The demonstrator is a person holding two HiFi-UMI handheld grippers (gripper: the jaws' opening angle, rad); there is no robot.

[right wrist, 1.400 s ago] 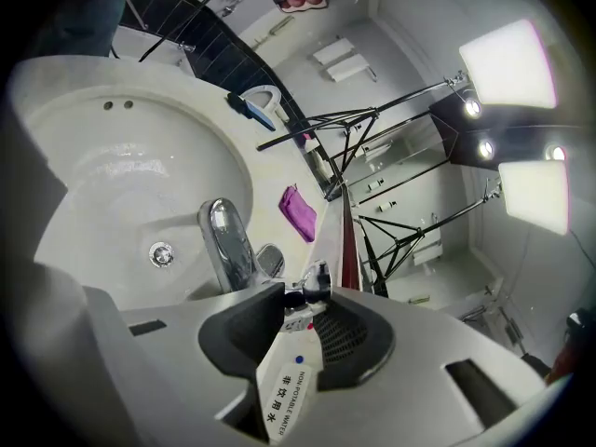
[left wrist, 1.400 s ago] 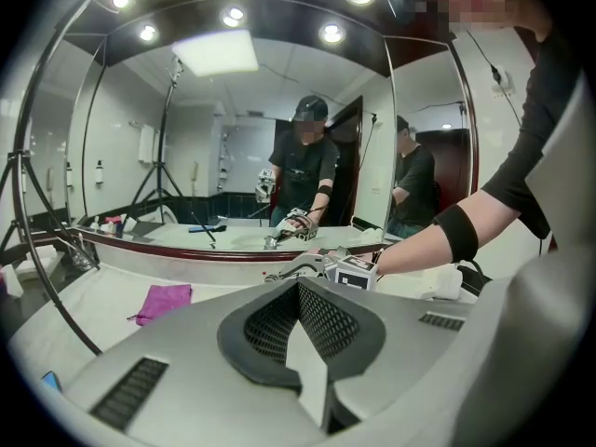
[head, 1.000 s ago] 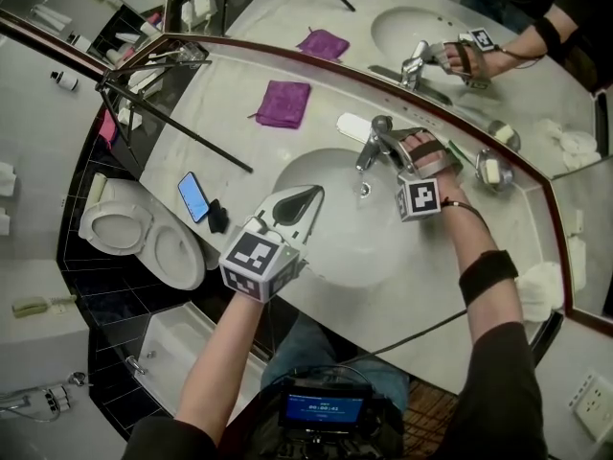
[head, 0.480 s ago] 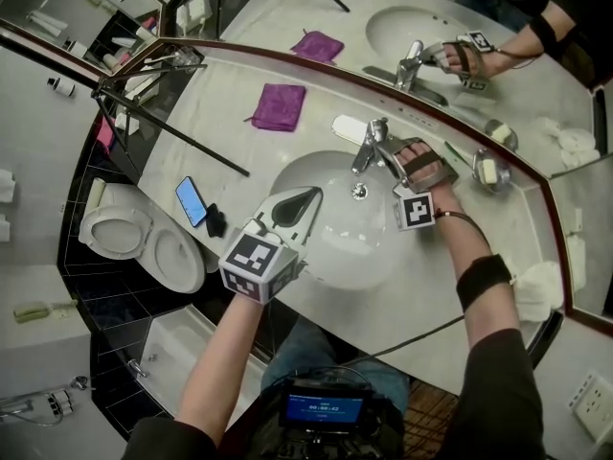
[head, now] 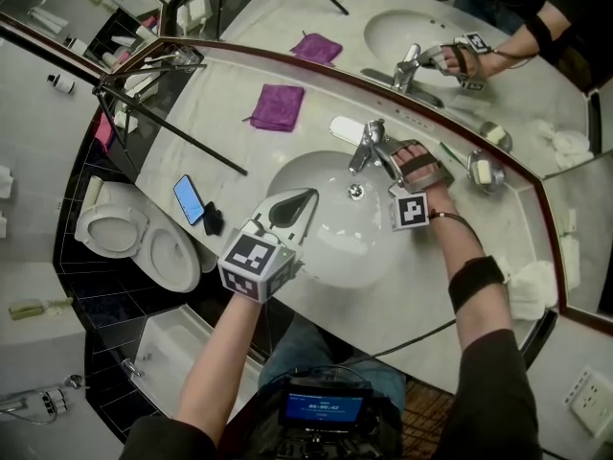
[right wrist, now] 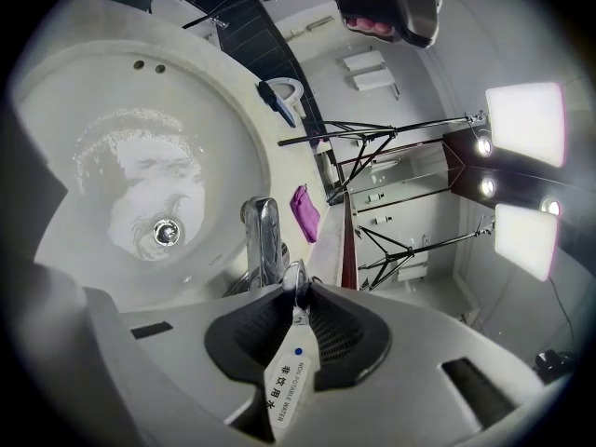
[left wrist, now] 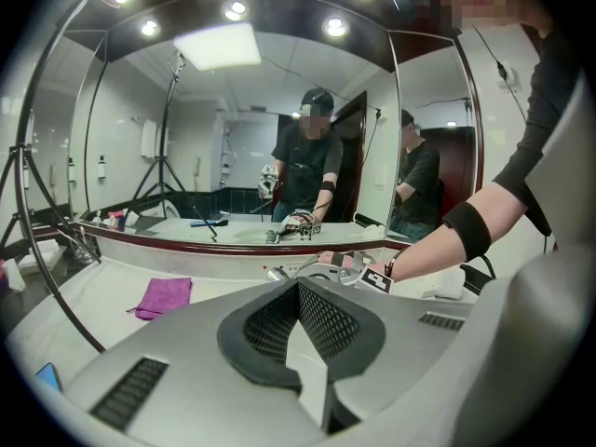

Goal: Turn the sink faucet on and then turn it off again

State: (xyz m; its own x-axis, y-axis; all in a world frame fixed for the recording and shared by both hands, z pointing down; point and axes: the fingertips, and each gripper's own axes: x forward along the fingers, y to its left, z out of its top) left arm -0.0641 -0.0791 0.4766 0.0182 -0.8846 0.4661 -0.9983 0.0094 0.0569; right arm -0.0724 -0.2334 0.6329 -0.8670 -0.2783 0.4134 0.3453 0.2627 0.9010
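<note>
R gripper [right wrist: 296, 298] has just been closing its jaws & they're clamped on the faucet handle [right wrist: 294, 276], w/ a paper tag [right wrist: 287, 380] caught between the pads too. The faucet [head: 368, 144] sits at the back rim of the sink [head: 321, 247], right by the mirror [head: 278, 8]. There's water rippling round the drain [right wrist: 166, 232]. L gripper [left wrist: 300, 296] hangs over the sink's near-left part, jaws pressed together, nothing in them.

A bathroom with a vanity counter.
A white sink basin [head: 326, 247] with a chrome faucet [head: 367, 145] sat in a pale stone countertop [head: 211, 132] below a wide mirror [head: 383, 27] along the top; a toilet [head: 134, 238] and bathtub [head: 182, 353] lay at lower left.
</note>
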